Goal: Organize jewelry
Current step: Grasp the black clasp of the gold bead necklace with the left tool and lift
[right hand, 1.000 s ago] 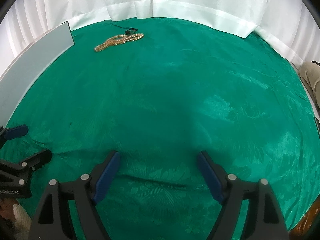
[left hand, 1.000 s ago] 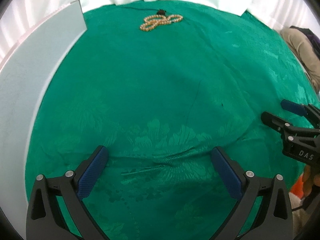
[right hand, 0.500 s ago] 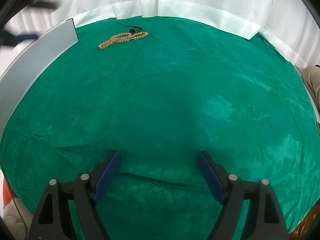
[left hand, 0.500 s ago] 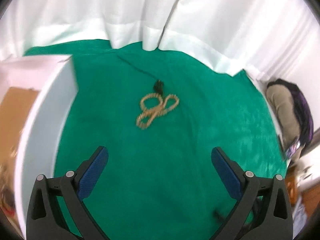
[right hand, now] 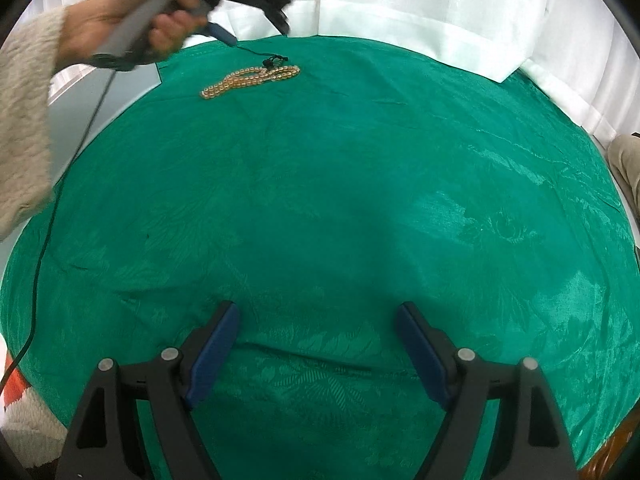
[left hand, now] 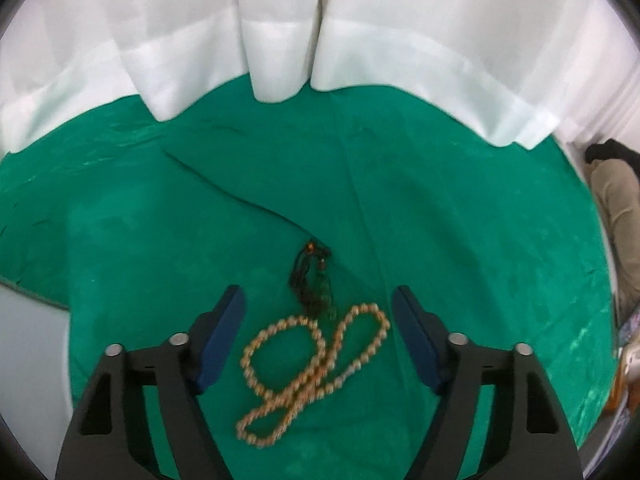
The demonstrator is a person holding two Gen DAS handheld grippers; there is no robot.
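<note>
A golden bead necklace (left hand: 316, 364) lies looped on the green cloth (left hand: 460, 240), with a dark cord pendant (left hand: 314, 280) just beyond it. My left gripper (left hand: 319, 312) is open and hovers over the necklace, which lies between its blue fingers (left hand: 222, 336). In the right wrist view the necklace (right hand: 250, 80) lies at the far left with the left gripper (right hand: 256, 12) above it, held by a hand. My right gripper (right hand: 316, 328) is open and empty, low over the near part of the cloth.
A white box wall (left hand: 28, 364) stands at the left, and shows in the right wrist view (right hand: 120, 96) too. White curtains (left hand: 360, 40) hang behind the table. A cable (right hand: 52, 216) trails from the left gripper.
My left gripper has moved far forward across the cloth to just over the bead necklace. My right gripper has stayed nearly still.
</note>
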